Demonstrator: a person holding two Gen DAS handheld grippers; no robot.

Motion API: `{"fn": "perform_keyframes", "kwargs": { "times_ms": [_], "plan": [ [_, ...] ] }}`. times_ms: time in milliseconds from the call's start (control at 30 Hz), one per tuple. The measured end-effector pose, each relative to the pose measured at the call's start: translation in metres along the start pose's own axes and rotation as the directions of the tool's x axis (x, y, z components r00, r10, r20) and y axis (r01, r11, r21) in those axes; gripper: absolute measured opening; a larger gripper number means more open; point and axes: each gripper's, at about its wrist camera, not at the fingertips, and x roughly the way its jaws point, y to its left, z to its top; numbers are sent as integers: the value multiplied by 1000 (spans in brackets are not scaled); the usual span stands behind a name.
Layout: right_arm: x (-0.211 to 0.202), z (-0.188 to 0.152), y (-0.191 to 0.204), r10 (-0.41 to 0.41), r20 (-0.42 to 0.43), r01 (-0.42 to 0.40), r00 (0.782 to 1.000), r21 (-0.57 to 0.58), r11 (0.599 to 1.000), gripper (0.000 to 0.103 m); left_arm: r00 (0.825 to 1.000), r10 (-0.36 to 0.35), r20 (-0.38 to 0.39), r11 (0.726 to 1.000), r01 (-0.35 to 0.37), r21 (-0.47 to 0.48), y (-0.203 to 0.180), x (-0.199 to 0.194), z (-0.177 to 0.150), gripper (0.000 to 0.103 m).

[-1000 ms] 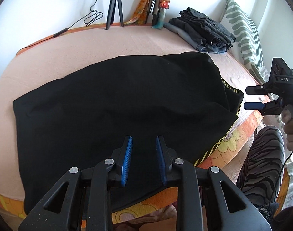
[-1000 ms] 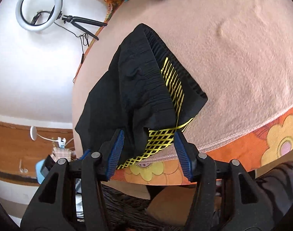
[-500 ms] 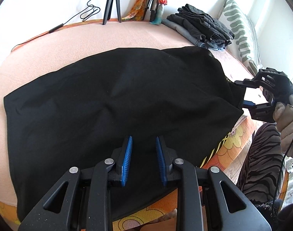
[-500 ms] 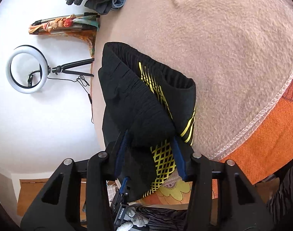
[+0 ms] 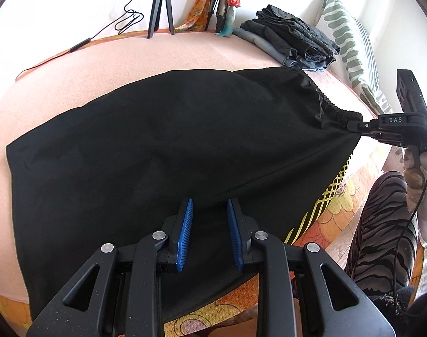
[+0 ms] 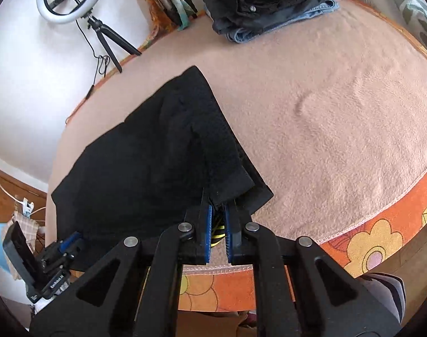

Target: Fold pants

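One pair of black pants [image 5: 168,146], matte and smooth with yellow lattice trim, lies spread flat across a fuzzy peach blanket [image 6: 339,118] on a bed. Two black plastic grippers with ridged blue pads work at it. The right gripper [image 6: 217,213] is clamped on the gathered elastic waistband at the pants' near corner, pulling the cloth taut. The left gripper [image 5: 209,224] hovers over the near edge of the fabric, its fingers parted and holding nothing. One stack of folded dark clothes [image 5: 292,39] sits at the far side, beside one striped pillow [image 5: 351,47] and one black tripod [image 5: 160,5].
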Motion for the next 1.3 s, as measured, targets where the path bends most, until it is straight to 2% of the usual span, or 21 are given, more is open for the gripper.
{"fn": "perform_keyframes", "kwargs": {
  "times_ms": [133, 200, 267, 300, 400, 467, 500, 600, 667, 767, 800, 900, 1000, 1167, 1233, 1300],
  "plan": [
    [2, -2, -5, -34, -39, 33, 999, -37, 999, 9, 1000, 4, -17, 1000, -3, 29, -2, -4, -3, 23],
    [-5, -1, -5, -37, -31, 36, 999, -46, 998, 18, 1000, 0, -26, 999, 1, 35, -2, -8, -7, 23],
    [-18, 1, 0, -79, 5, 79, 997, -68, 995, 31, 999, -4, -34, 999, 5, 43, -2, -12, -13, 23],
    [-26, 3, 4, -102, 33, 104, 994, -89, 991, 34, 999, -3, -39, 999, 5, 52, -2, -14, -15, 23],
    [-49, 11, 16, -131, 103, 145, 986, -144, 979, 35, 998, 6, -65, 998, -2, 60, -2, -21, -18, 24],
    [-64, 21, 28, -131, 158, 160, 979, -187, 969, 35, 999, 4, -51, 999, -1, 50, 0, -30, -14, 24],
    [-69, 28, 36, -121, 178, 158, 976, -212, 964, 39, 999, 6, -36, 999, -4, 47, 1, -35, -11, 24],
    [-66, 52, 60, -11, 152, 55, 988, -289, 956, 45, 1000, 12, 13, 1000, -12, 21, 7, -47, 2, 24],
    [-52, 66, 82, 56, 119, -7, 991, -378, 926, 45, 999, 12, 39, 1000, -11, -8, 13, -51, 11, 24],
    [-27, 77, 116, 105, 110, -38, 988, -488, 872, 45, 998, 38, 59, 999, -36, -31, 21, -50, 27, 27],
    [-17, 83, 126, 137, 80, -78, 987, -509, 857, 45, 997, 42, 65, 998, -39, -41, 25, -49, 33, 32],
    [12, 92, 154, 196, -16, -169, 981, -581, 796, 45, 996, 38, 77, 996, -32, -79, 36, -43, 51, 32],
    [44, 94, 176, 195, -114, -222, 974, -638, 737, 45, 997, 33, 74, 994, -25, -110, 48, -34, 66, 32],
    [94, 90, 203, 163, -224, -275, 961, -696, 664, 45, 998, 19, 55, 985, -9, -171, 69, -20, 84, 32],
    [113, 87, 211, 149, -265, -297, 953, -713, 635, 50, 998, 25, 55, 982, -14, -187, 76, -17, 89, 32],
    [131, 79, 221, 133, -291, -312, 947, -746, 588, 62, 998, 34, 60, 980, -22, -199, 81, -14, 94, 32]
  ]
}}
